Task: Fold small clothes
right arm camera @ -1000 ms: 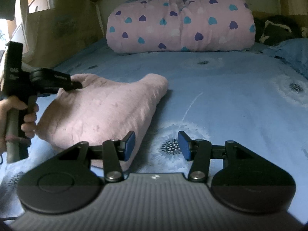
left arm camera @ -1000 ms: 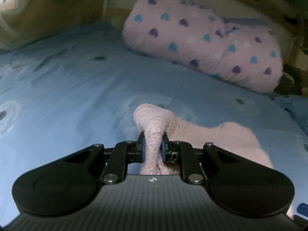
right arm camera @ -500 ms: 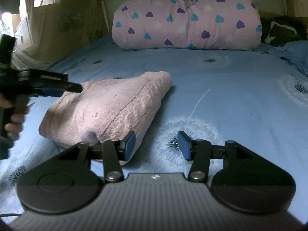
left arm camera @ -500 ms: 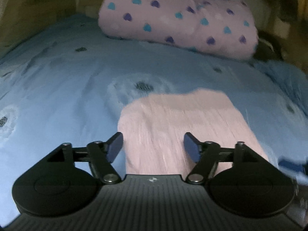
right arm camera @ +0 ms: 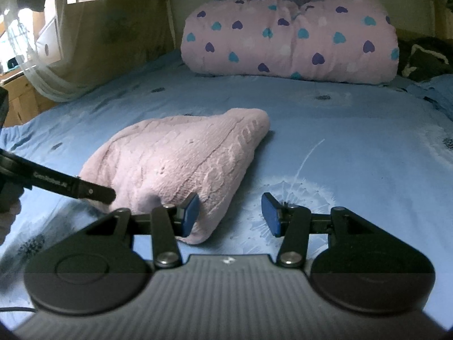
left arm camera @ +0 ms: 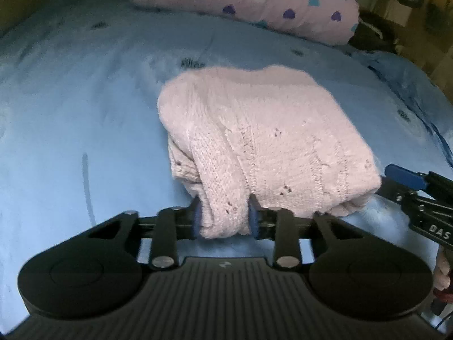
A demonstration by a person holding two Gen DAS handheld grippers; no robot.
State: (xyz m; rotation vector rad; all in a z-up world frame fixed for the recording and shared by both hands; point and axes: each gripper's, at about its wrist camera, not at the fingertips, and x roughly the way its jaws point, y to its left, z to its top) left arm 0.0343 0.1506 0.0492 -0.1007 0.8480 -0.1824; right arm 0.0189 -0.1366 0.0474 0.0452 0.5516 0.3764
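Sweater [left arm camera: 254,130] edge pinched between left gripper [left arm camera: 225,221] fingers.

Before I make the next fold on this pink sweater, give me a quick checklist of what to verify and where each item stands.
1. Left hand-held gripper has fabric: ok, jaws have just been closing and pinch the near fold of the pink sweater.
2. Right hand-held gripper free: ok, open, one pad beside the sweater's corner.
3. Sweater resting on the blue bedsheet: ok.
4. Space toward the heart-print quilt: ok, bare sheet between.
5. Layers aligned underneath: cannot tell.
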